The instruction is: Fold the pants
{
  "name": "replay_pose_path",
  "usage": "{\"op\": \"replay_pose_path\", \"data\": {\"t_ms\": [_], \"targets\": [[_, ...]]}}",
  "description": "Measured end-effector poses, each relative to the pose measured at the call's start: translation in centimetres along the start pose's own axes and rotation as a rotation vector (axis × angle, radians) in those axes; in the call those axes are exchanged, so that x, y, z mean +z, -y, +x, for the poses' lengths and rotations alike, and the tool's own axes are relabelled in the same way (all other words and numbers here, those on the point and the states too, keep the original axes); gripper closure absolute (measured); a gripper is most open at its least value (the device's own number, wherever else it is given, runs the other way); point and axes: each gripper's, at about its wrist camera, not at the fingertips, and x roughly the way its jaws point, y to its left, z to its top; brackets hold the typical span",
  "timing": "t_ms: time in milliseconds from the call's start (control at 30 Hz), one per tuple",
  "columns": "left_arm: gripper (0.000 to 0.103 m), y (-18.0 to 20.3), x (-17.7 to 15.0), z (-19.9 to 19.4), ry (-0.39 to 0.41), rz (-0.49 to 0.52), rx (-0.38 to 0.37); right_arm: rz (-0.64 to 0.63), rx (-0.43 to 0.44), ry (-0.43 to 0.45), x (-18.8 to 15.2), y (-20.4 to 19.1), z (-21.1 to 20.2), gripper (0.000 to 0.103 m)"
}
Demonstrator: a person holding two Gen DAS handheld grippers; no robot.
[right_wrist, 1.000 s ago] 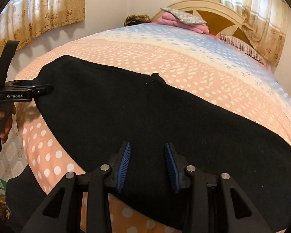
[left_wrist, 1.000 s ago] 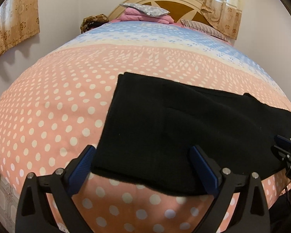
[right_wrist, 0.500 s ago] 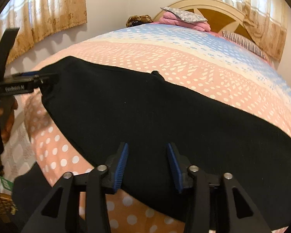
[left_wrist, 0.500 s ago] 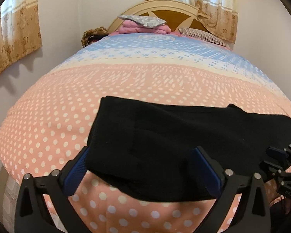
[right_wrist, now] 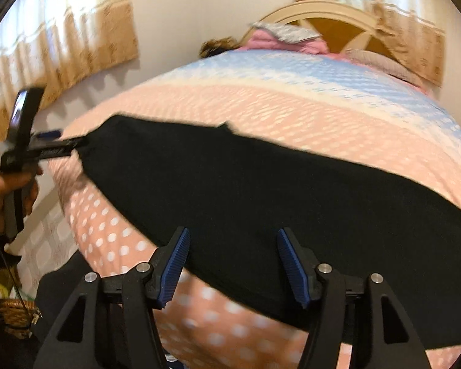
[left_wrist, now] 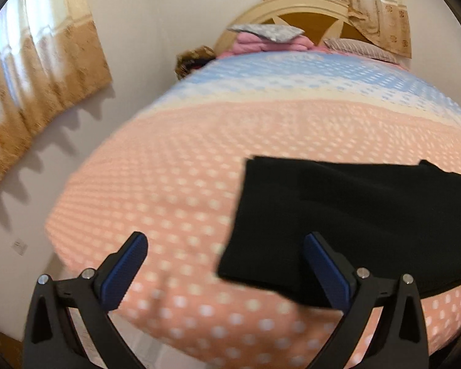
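Right wrist: tongs' [right_wrist: 60, 143] lettering blurred

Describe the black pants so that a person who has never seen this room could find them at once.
Start from the big bed with the peach, cream and blue dotted cover. On its peach part, near the foot edge, lie the black pants, flat and long. They are the only plain dark item; the pink clothes are far away by the headboard.

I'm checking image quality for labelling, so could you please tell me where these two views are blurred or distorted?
Left wrist view: motion blur smears the bedspread dots; the pants edge stays fairly crisp. Right wrist view: blur streaks the far bedspread and the left gripper. Both views: fisheye bulges the bed, with dark corners.
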Motion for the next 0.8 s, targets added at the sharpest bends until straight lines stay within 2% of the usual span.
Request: {"op": "replay_pose_path", "data": {"t_ms": [100, 200, 333, 533, 600, 667, 800], "targets": [[0.000, -0.8, 0.7, -0.9, 0.022, -0.024, 0.005, 0.075, -0.026, 0.045, -0.3, 3.5, -2.6, 0.042], [0.000, -1.0, 1.1, -1.7, 0.036, -0.046, 0.012, 0.143, -0.099, 0.096, -0.5, 8.6, -6.3, 0.042], [0.000, 1.4, 1.6, -3.2, 0.073, -0.047, -0.080, 0.250, -0.247, 0.175, -1.4, 17.0, -11.9, 0.042], [0.000, 8.6, 2.4, -2.8, 0.054, 0.031, -0.241, 0.634, -0.479, 0.220, -6.1, 33.1, -19.3, 0.042], [0.000, 11.3, 2.7, -2.1, 0.036, 0.068, -0.271, 0.709, -0.507, 0.214, -7.5, 36.3, -20.2, 0.042], [0.000, 13.4, 3.0, -1.8, 0.019, 0.100, -0.292, 0.755, -0.490, 0.198, -8.6, 38.5, -20.2, 0.042], [0.000, 16.4, 3.2, -1.8, -0.002, 0.149, -0.318, 0.777, -0.360, 0.143, -9.4, 40.3, -18.5, 0.042]]}}
